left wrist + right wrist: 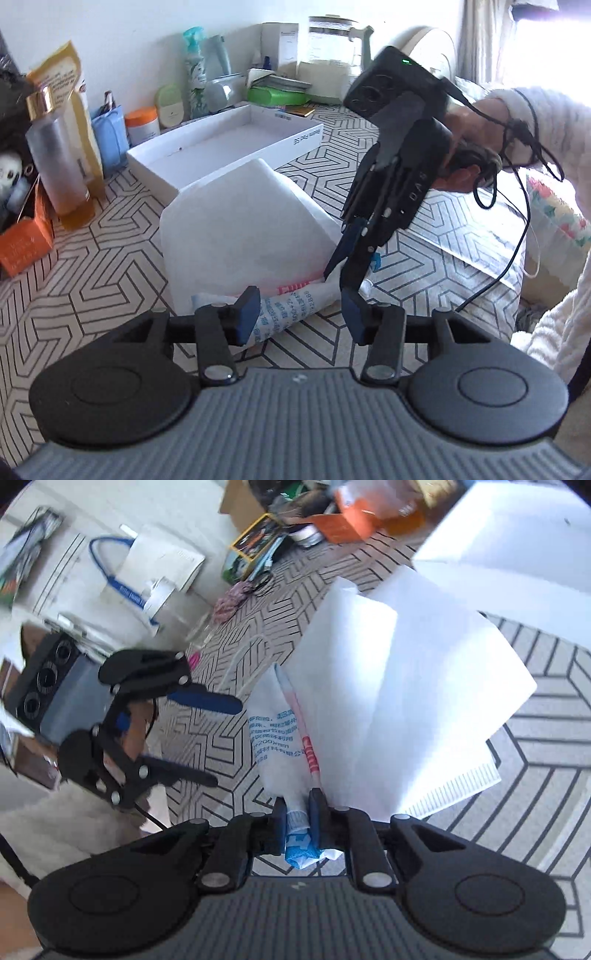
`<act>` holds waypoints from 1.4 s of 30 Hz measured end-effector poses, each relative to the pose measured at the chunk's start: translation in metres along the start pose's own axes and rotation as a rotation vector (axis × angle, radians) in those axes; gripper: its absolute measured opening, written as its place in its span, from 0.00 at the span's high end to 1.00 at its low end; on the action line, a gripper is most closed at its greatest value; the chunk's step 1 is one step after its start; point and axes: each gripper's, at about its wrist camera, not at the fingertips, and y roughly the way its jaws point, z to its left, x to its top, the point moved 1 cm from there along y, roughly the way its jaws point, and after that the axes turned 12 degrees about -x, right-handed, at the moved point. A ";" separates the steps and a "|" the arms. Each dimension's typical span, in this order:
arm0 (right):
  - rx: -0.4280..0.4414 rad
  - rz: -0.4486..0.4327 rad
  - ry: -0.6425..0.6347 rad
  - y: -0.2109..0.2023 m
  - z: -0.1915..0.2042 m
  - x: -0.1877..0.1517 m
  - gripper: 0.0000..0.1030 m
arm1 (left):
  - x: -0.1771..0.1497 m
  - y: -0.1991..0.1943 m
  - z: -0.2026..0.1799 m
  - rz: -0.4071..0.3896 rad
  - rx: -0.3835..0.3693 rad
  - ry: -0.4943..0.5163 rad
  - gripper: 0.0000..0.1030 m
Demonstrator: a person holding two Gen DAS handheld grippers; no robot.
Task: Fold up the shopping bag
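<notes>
A white plastic shopping bag (pixel 240 221) with red and blue print lies partly folded on the patterned tablecloth (pixel 92 258). In the right wrist view its broad white panel (pixel 406 683) lifts off the table, and its printed end narrows into a bunch. My right gripper (pixel 298 821) is shut on that bunched end, which sticks out behind the pads. The left wrist view shows the same right gripper (pixel 338 280) reaching down to the bag's near right corner. My left gripper (pixel 300 314) stands open just in front of the printed edge with nothing between its fingers, and the left gripper (pixel 218 738) hovers apart from the bag.
A shallow white box (pixel 221 144) sits directly behind the bag. Bottles, an orange box (pixel 22 240) and packets crowd the left and back edges. A person's hand (pixel 476 122) in a white fleece sleeve holds the right gripper, with a black cable (pixel 509 258) trailing over the table's right edge.
</notes>
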 end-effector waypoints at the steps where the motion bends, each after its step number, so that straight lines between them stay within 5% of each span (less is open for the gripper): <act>1: 0.031 0.012 0.063 0.001 -0.009 0.000 0.90 | -0.007 -0.009 0.001 0.013 0.006 0.029 0.49; 6: 0.140 0.050 0.243 0.003 -0.037 -0.012 0.90 | -0.001 -0.002 0.012 0.046 -0.009 0.073 0.42; 12: 0.211 0.137 0.323 0.005 -0.054 -0.024 0.91 | 0.003 0.011 0.048 0.048 -0.188 -0.132 0.36; 15: 0.221 0.170 0.336 0.000 -0.057 -0.033 0.91 | -0.002 -0.002 0.024 -0.010 -0.277 0.037 0.36; 18: 0.236 0.182 0.362 -0.002 -0.060 -0.040 0.91 | -0.004 -0.003 -0.004 -0.031 -0.275 0.193 0.34; 21: 0.247 0.179 0.371 -0.002 -0.063 -0.044 0.91 | 0.000 0.009 -0.020 0.011 -0.229 0.242 0.34; 26: 0.264 0.171 0.386 -0.004 -0.067 -0.047 0.91 | 0.007 0.051 -0.002 0.186 -0.167 0.101 0.28; 29: 0.281 0.169 0.400 -0.004 -0.072 -0.050 0.91 | 0.010 0.055 0.008 0.184 -0.198 0.054 0.26; 31: 0.292 0.161 0.405 -0.004 -0.074 -0.053 0.92 | 0.013 0.056 0.015 0.196 -0.203 0.000 0.36; 33: 0.288 0.154 0.405 -0.005 -0.073 -0.054 0.91 | 0.018 0.056 0.026 0.223 -0.202 -0.071 0.49; 37: 0.243 0.077 0.350 -0.013 -0.062 -0.059 0.91 | 0.027 0.062 0.044 0.281 -0.248 -0.159 0.54; 40: 0.121 -0.052 0.192 -0.029 -0.035 -0.069 0.85 | 0.036 0.070 0.049 0.344 -0.264 -0.190 0.54; 42: -0.048 -0.167 0.016 -0.042 0.000 -0.080 0.77 | 0.040 0.074 0.052 0.377 -0.274 -0.212 0.54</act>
